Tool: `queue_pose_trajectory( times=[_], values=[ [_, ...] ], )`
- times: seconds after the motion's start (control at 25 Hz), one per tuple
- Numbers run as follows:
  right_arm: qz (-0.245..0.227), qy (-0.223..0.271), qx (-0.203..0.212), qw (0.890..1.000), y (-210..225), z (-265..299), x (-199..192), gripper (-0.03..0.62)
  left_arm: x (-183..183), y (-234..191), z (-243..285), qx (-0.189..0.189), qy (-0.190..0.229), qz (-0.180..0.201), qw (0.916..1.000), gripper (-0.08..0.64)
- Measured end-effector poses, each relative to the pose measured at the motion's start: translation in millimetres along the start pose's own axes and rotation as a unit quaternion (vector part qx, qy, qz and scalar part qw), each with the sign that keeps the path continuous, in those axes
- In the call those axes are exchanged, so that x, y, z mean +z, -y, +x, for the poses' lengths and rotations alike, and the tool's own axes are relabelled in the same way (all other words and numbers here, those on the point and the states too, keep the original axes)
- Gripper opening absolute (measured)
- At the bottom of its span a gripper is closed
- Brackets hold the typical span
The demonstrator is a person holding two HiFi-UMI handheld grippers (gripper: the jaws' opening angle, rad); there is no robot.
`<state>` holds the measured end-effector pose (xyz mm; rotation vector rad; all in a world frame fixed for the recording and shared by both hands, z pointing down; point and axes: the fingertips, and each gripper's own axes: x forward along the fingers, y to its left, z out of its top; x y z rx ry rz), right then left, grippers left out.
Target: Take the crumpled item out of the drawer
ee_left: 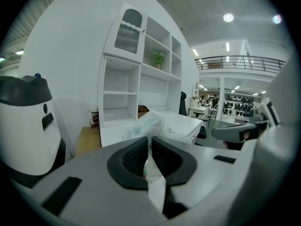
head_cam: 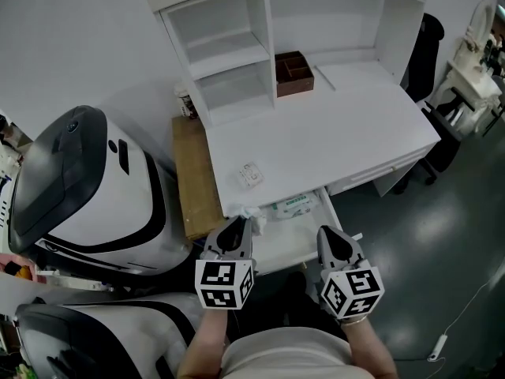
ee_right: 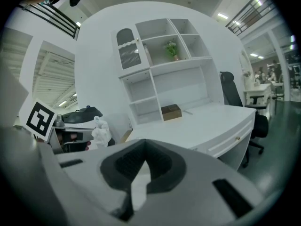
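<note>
The crumpled item [head_cam: 254,214] is a wad of thin whitish film or paper. My left gripper [head_cam: 241,224] is shut on it above the left end of the open white drawer [head_cam: 286,242]. In the left gripper view the wad [ee_left: 146,125] bulges out past the closed jaws of the left gripper [ee_left: 149,144]. The right gripper view shows the same wad [ee_right: 101,132] off to its left. My right gripper [head_cam: 333,235] hovers over the drawer's right end, jaws shut on nothing [ee_right: 142,160].
A flat pack of wipes [head_cam: 293,205] lies at the drawer's back. The desk top [head_cam: 355,133] carries a small white object [head_cam: 250,175] and a brown box [head_cam: 293,73]. A wooden side table [head_cam: 196,176] and a big white-and-black machine [head_cam: 87,188] stand left; a chair [head_cam: 422,61] right.
</note>
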<state>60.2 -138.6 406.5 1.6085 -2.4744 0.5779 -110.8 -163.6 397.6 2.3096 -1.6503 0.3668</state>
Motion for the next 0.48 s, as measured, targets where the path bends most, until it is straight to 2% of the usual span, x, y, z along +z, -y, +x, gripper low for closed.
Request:
queue_pose_trajectory(
  times=[0.48],
  values=[
    [-0.003,0.003,-0.002,1.0,1.7,-5.8,1.4,0.002,2.5,4.1,-4.5,-0.002,0.008,-0.008,0.9999,0.02]
  ],
)
